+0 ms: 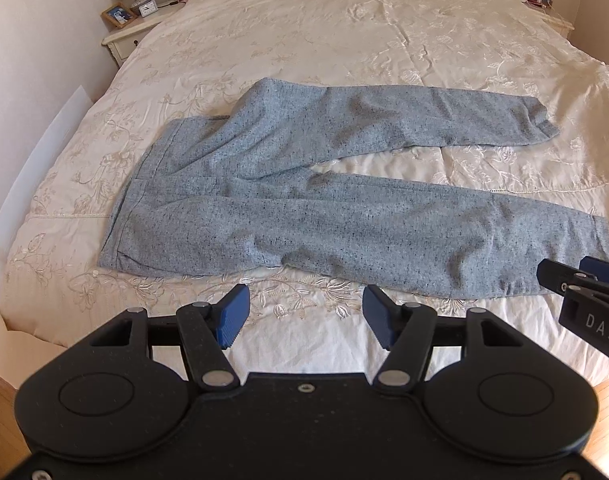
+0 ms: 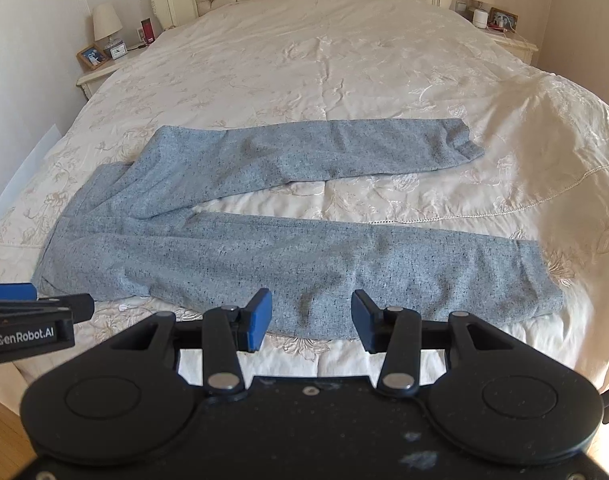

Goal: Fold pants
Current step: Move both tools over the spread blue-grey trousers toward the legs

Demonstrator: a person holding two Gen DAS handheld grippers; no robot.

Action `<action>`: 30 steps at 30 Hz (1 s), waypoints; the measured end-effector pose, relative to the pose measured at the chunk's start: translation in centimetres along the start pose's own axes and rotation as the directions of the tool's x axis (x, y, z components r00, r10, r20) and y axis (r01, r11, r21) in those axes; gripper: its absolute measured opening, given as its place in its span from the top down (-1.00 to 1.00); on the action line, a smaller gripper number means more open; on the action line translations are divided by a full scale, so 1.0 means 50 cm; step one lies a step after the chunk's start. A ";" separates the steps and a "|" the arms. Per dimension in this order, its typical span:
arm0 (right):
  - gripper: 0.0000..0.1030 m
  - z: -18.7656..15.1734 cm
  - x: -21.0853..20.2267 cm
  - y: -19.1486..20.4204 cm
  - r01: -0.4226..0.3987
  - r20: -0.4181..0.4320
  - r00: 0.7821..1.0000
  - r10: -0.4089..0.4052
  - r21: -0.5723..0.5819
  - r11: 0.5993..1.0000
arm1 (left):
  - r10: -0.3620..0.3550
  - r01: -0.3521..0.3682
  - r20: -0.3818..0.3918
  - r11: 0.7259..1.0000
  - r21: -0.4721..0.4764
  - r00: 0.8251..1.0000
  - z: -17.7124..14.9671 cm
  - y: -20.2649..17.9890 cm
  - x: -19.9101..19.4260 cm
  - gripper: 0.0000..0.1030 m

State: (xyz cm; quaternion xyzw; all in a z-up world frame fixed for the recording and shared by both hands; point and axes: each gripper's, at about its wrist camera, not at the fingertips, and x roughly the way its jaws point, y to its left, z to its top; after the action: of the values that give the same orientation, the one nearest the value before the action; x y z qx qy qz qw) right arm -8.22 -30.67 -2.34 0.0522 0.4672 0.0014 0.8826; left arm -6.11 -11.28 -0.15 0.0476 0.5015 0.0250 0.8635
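Now both tongs, left (image 1: 304, 316) and right (image 2: 311, 320), hover wide and empty; pants (image 1: 304, 184) look soft, floppy; pinch hem and waistband.

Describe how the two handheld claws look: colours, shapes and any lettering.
Both match. The left claw and right claw each have a matte black body with two round raised discs, black linkage arms joined by silver pins, and blue ribbed pads. Seen from the side, one bears white letters "DAS", cut off at the edge, the other "GenRobot.AI". No cables, hands or sleeves show.
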 end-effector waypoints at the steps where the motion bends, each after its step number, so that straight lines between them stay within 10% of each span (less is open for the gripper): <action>1: 0.09 0.000 0.002 -0.005 -0.004 -0.006 1.000 0.004 -0.002 1.000 | 0.004 -0.004 -0.004 1.000 0.000 1.000 -0.001 -0.002 0.002 -0.27; 30: 0.09 0.027 0.090 0.037 0.037 -0.161 0.987 -0.029 0.043 0.998 | -0.041 0.051 -0.155 0.997 0.061 0.987 0.053 0.053 0.129 -0.27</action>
State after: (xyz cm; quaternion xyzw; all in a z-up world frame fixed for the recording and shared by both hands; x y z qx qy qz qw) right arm -4.50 -28.73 -5.12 0.0645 0.5374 -0.0197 0.8406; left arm -0.59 -8.22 -4.10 0.0619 0.5682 -0.0076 0.8205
